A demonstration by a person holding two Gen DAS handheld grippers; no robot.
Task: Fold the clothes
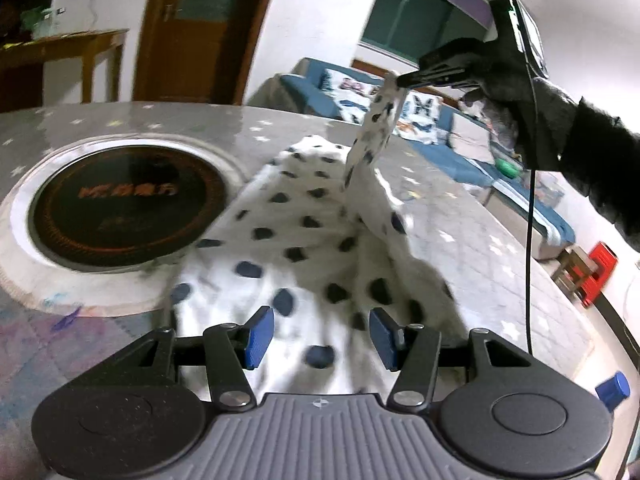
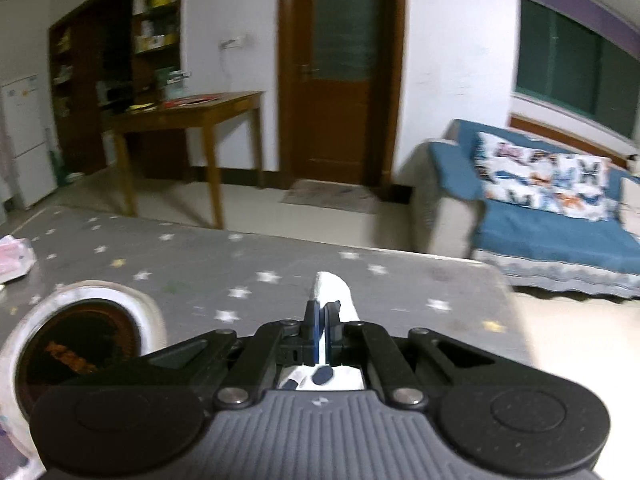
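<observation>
Right gripper (image 1: pixel 404 79) pinches one corner of the spotted garment (image 1: pixel 304 240) aloft, long axis running away from the spread left gripper (image 1: pixel 322 338), which hovers nearest its low end

Count of what I see from my two tools

One spotted garment (image 1: pixel 304 236), one round burner (image 1: pixel 124 208) set in one counter (image 1: pixel 460 240), one wooden side table (image 2: pixel 188 112), one door (image 2: pixel 340 72), one blue sofa (image 2: pixel 552 236) with one butterfly pillow (image 2: pixel 548 180).

A home living room: blue sofa (image 2: pixel 560 236) with butterfly cushion (image 2: pixel 548 184), wooden door (image 2: pixel 340 80), shelves (image 2: pixel 116 48).
</observation>
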